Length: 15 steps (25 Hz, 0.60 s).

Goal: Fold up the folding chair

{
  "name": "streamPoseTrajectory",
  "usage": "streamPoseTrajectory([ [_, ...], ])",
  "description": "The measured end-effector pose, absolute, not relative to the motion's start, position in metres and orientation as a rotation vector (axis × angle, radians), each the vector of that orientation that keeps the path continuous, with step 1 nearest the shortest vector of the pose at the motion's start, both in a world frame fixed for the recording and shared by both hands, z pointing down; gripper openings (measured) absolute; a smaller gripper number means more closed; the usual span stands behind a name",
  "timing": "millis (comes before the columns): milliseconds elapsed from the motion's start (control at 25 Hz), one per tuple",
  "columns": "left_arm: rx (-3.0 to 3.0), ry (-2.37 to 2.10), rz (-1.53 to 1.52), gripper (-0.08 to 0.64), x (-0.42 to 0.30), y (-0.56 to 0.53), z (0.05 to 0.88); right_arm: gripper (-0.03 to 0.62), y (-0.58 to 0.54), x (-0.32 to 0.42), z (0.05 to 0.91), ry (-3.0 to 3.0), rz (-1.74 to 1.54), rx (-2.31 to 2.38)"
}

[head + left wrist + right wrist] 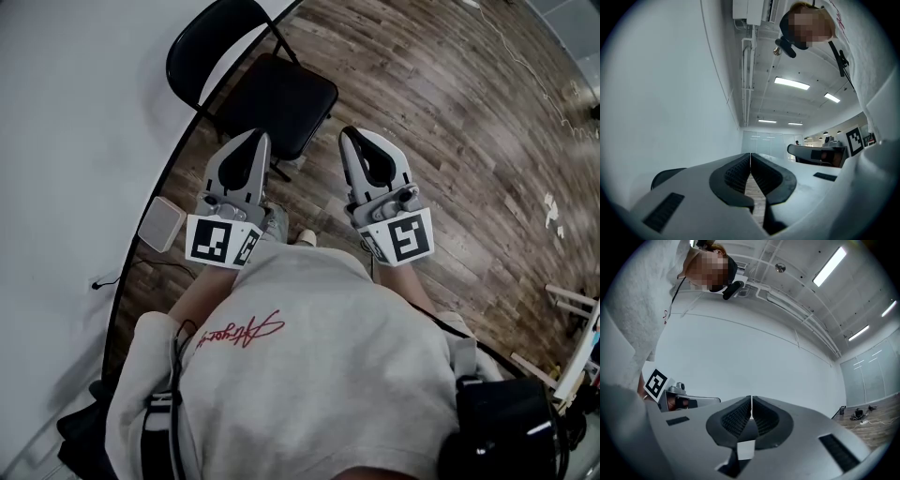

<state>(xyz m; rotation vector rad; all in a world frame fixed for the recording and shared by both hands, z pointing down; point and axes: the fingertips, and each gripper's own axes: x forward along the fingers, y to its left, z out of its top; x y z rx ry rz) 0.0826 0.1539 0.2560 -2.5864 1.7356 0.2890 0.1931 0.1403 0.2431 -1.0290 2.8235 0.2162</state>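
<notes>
- Folding chair (272, 98): black and unfolded with the seat level. It is set on the wood-plank floor (450, 122) with its backrest close to the white wall (66, 112), just ahead of both grippers.
- Left gripper (255, 141): its jaws are pressed together with nothing between them.
- Right gripper (354, 139): its jaws are likewise closed and empty.
- Edges: the wall's base runs along the chair's left side. A small white box (161, 225) is seen at that base, nearer the person.
- Open room: bare planks extend to the right of the chair. A thin cable (539, 75) lies far right, and a pale wooden frame (572, 309) is seen at the right edge.
- Writing: red cursive script (242, 330) is noted on the grey sweatshirt (319, 375) but cannot be read.
</notes>
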Motion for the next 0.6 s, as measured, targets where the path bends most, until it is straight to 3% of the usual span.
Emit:
streamPoseTrajectory([
  [600, -2.720, 1.614, 0.287, 0.018, -0.019, -0.002, 0.273, 0.020, -0.004, 0.058, 0.242, 2.816, 0.271, -0.948],
])
